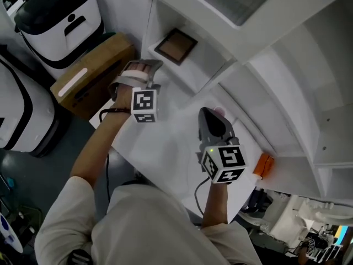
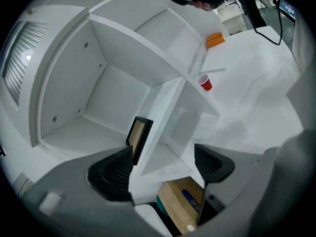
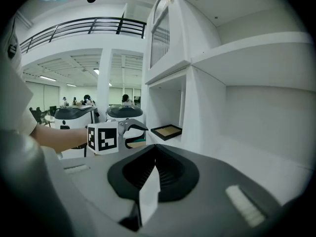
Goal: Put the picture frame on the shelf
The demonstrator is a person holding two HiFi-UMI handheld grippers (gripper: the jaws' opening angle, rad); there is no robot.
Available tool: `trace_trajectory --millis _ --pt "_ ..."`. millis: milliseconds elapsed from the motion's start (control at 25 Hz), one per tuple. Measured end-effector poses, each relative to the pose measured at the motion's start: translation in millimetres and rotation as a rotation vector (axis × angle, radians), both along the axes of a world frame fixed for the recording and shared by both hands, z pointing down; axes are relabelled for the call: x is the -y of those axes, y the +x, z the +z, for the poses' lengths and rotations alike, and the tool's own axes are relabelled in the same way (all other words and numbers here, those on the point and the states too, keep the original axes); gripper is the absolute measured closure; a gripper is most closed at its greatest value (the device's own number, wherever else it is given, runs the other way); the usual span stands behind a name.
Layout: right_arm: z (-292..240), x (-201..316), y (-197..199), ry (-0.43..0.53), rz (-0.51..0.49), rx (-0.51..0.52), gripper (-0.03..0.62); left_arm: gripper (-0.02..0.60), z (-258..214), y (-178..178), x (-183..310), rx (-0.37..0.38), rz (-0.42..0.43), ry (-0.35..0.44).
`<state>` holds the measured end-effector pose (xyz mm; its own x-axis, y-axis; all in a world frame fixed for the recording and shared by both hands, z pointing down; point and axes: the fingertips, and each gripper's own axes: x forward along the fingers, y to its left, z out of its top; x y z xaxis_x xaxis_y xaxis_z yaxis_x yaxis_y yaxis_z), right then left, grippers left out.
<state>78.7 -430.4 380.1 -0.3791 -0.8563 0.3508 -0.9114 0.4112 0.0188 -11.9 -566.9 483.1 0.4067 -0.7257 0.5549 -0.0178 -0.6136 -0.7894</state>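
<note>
While the right gripper (image 3: pixel 154 166) is being held above the white table (image 1: pixel 165 142) with its jaws clenched together, a pale sliver at their seam is proving hard to identify. Further out, the left gripper (image 2: pixel 160 168) is gaping wide and gripping nothing. Beyond it, the picture frame (image 1: pixel 175 46) is lying flat in the end compartment of the shelf (image 2: pixel 163 107), with a divider partly hiding it in the left gripper view.
</note>
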Motion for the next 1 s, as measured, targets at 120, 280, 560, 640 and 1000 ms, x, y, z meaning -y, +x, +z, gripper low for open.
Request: trace_trajectory --millis 120,280,560,640,1000 --pt "-2.2 -12.8 -2.1 0.012 -0.016 -0.001 0.588 0.198 -5.6 -9.7 -21.2 -0.003 -0.025 -0.001" --pt "-3.7 -33.3 -0.9 0.022 -0.025 -0.002 0.588 0.244 -16.5 -17.5 -48.6 -0.042 -0.054 0.005" --pt "-10.1 -76.8 17.2 0.041 -0.034 0.002 0.588 0.319 -28.0 -10.0 -101.7 -0.17 -0.085 -0.041" --pt "-12.7 -90.5 23.0 0.045 -0.035 0.004 0.588 0.33 -32.6 -5.6 -118.4 -0.22 -0.087 -0.059" --pt "-26.9 -145.1 43.2 0.077 -0.042 0.003 0.588 0.434 -74.7 1.1 -186.3 -0.449 -0.129 -0.037"
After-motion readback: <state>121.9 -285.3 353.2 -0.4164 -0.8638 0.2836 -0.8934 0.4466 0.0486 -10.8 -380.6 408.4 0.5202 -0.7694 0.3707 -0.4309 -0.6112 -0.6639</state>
